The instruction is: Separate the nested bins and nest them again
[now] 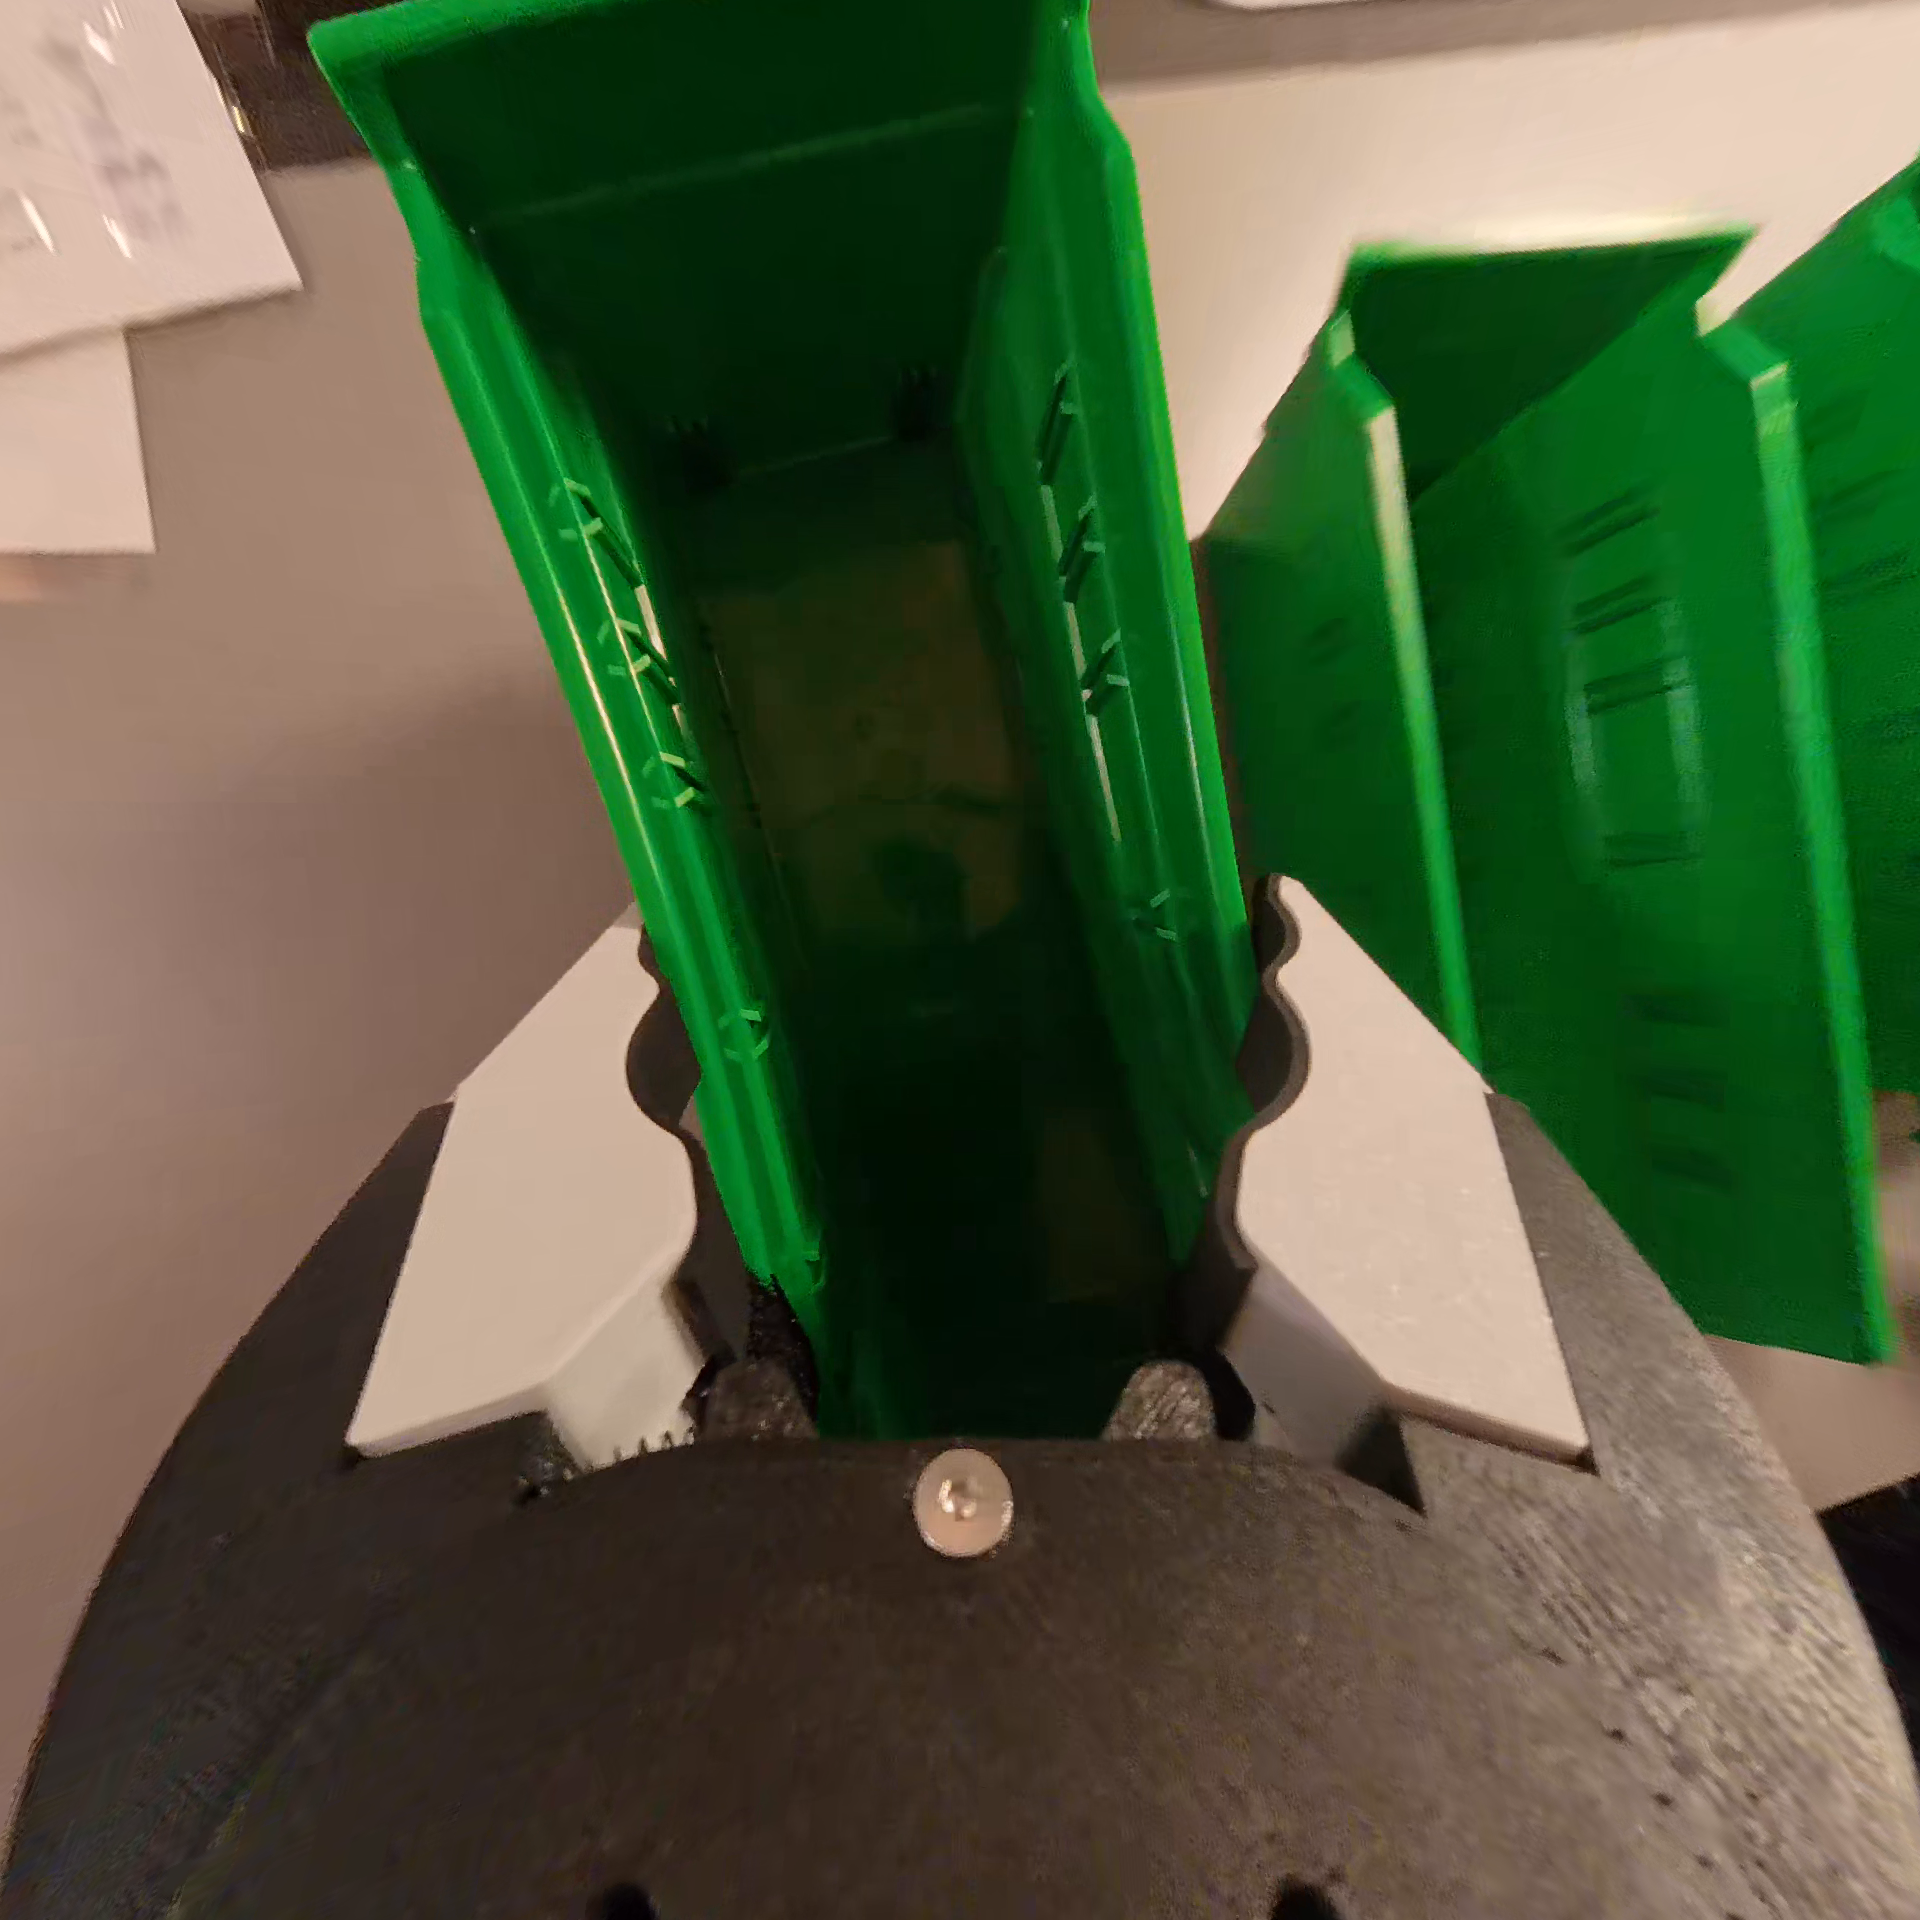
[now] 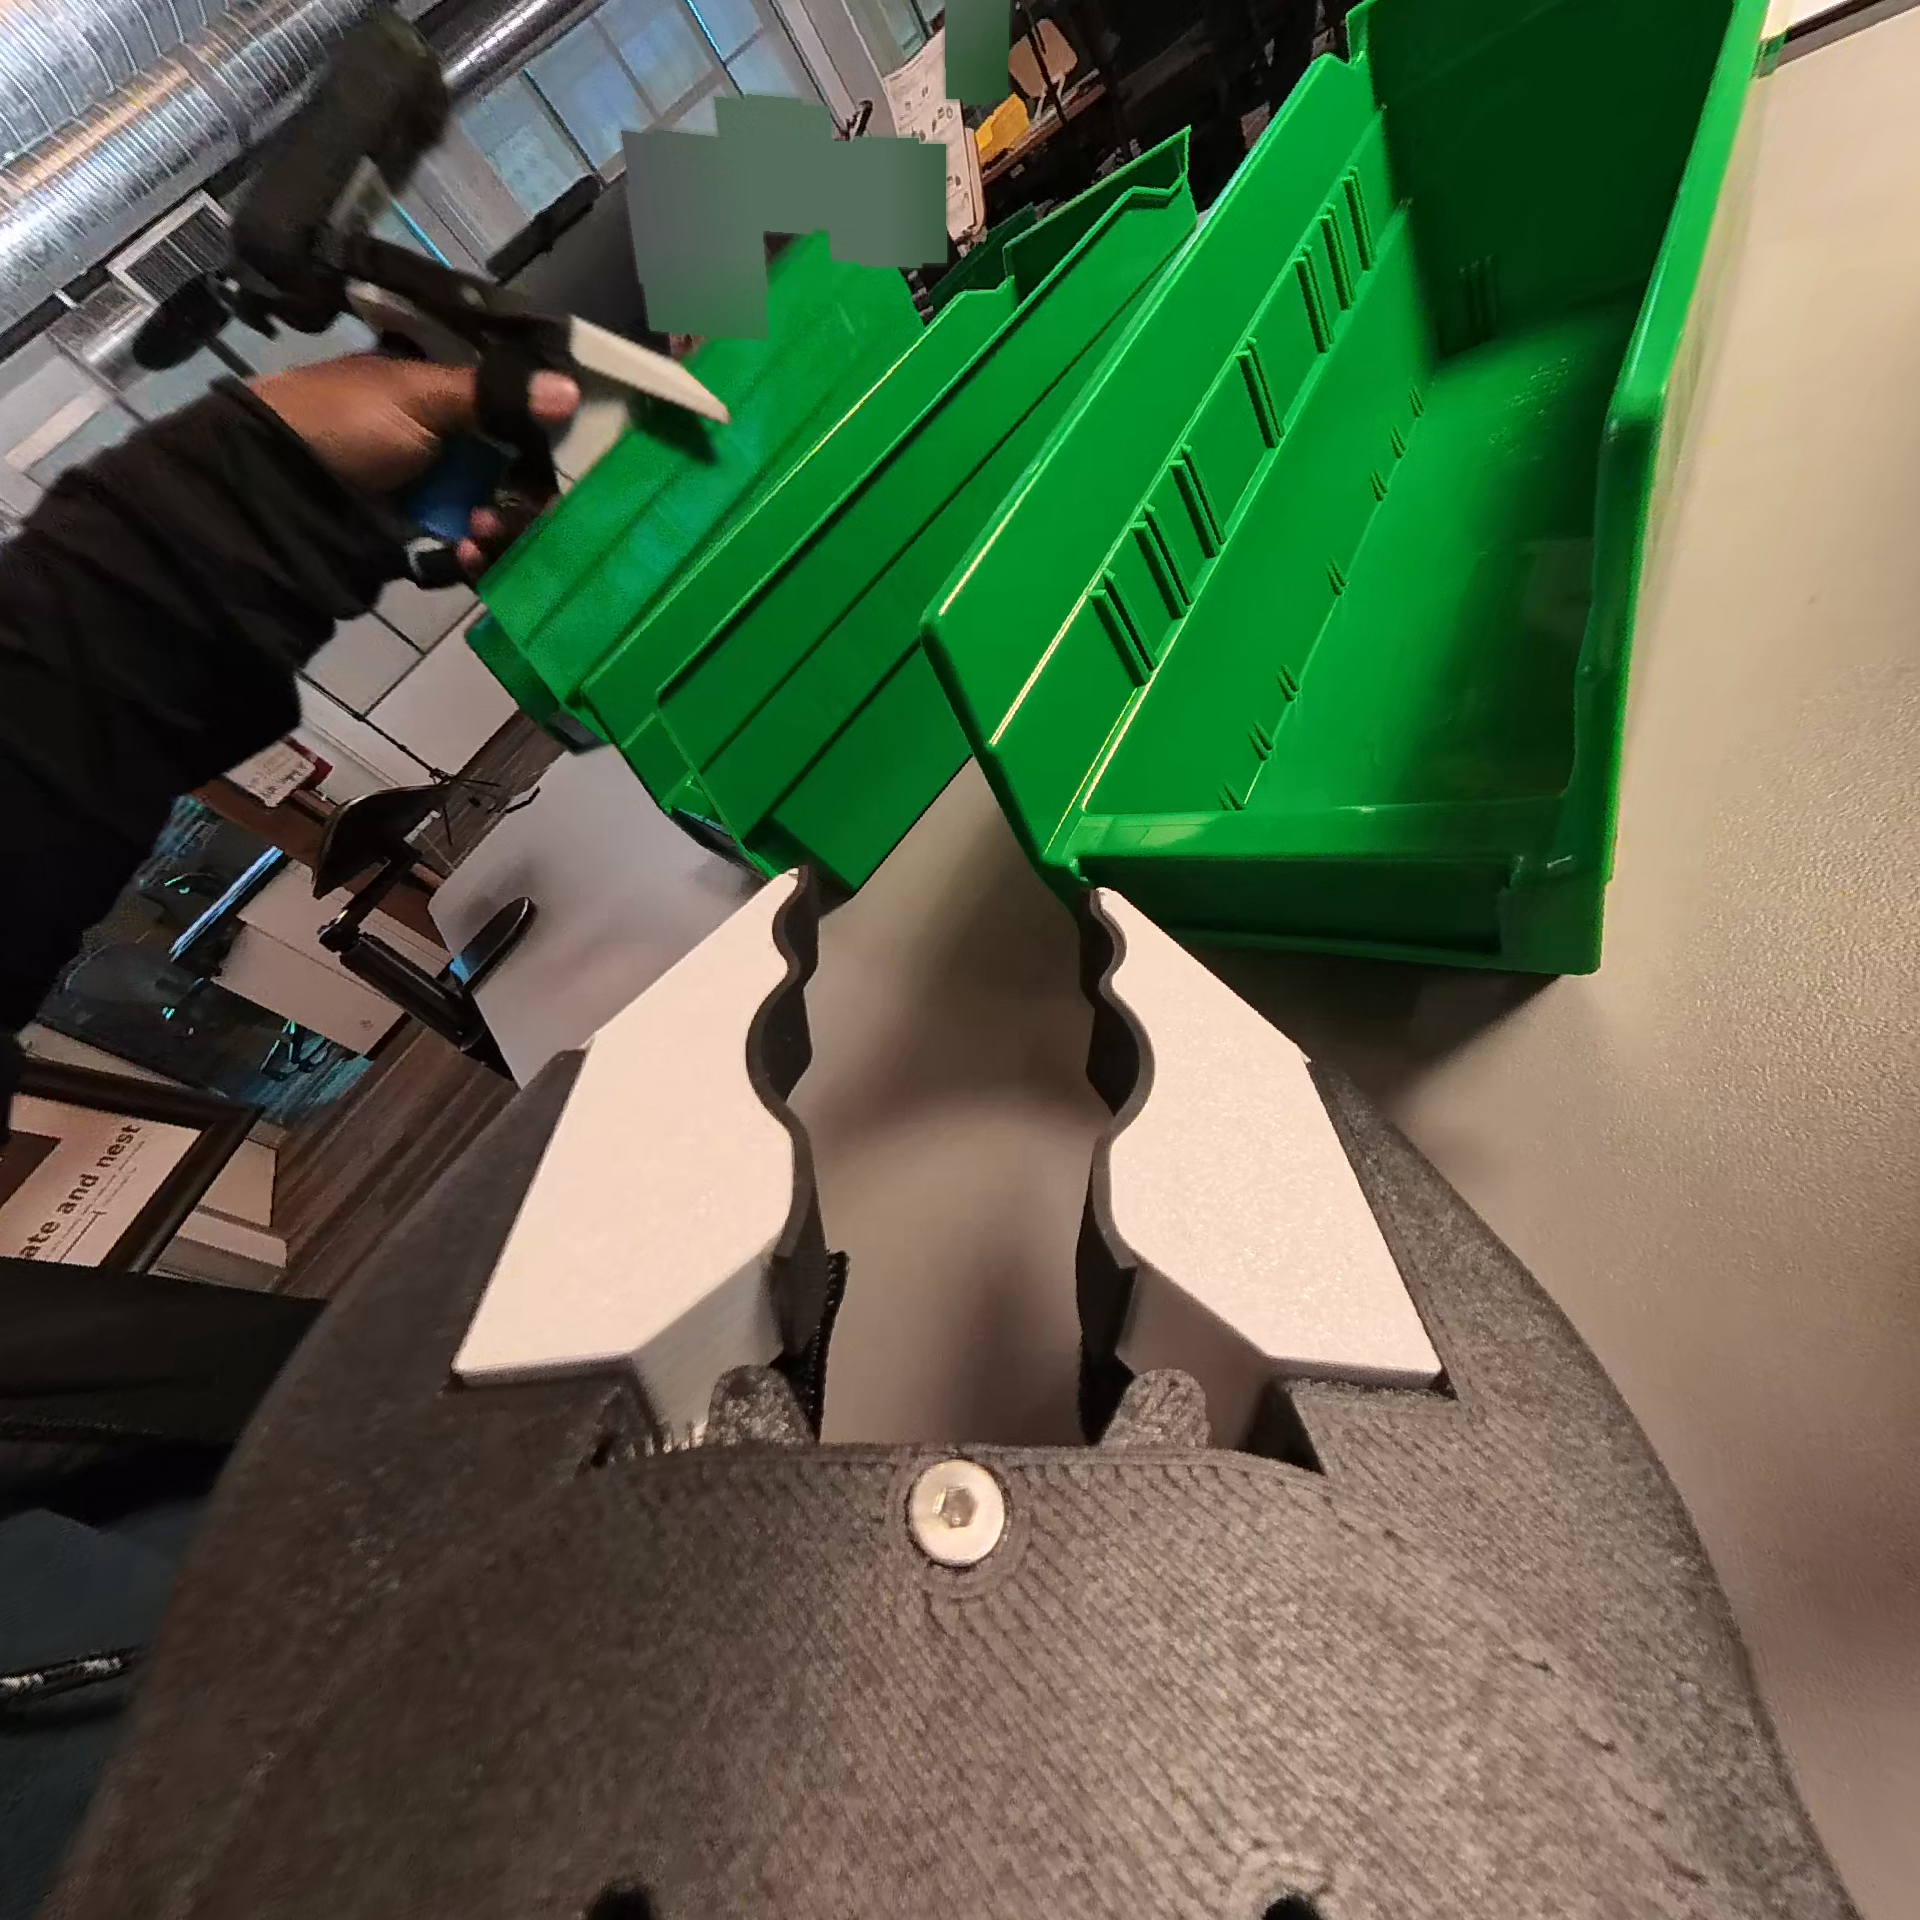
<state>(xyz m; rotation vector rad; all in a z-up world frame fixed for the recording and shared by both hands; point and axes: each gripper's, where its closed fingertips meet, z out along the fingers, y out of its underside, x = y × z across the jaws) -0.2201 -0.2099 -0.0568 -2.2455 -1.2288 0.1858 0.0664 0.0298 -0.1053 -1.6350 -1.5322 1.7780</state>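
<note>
**One bin out and down, one bin in your left gripper**

Your left gripper [image 1: 961, 997] is clamped across a narrow green bin [image 1: 831, 644], its dark wavy pads pressed against the two long outer walls, and the bin is lifted and tilted above the table [image 2: 1714, 1195]. In the right wrist view this held bin [image 2: 831, 582] seems to carry at least one more shell nested inside it, judging by the stepped rims at its near end, though I can't count them for sure. A single open bin [image 2: 1455, 623] rests on the table to the right, just beside the lifted one and apart from it.

Your right gripper [image 2: 945, 997] stands wide with nothing between its pads, low over bare table, near the short front wall of the resting bin.

My read: separating is under way or done for one bin, and nesting back is not yet done. To finish, the lifted bin has to line up with the open one along its length.

Papers [image 1: 104, 187] lie on the far left of the table, well apart from the work. The tightest spot is the close side-by-side rims of the two bins, which could catch.
</note>
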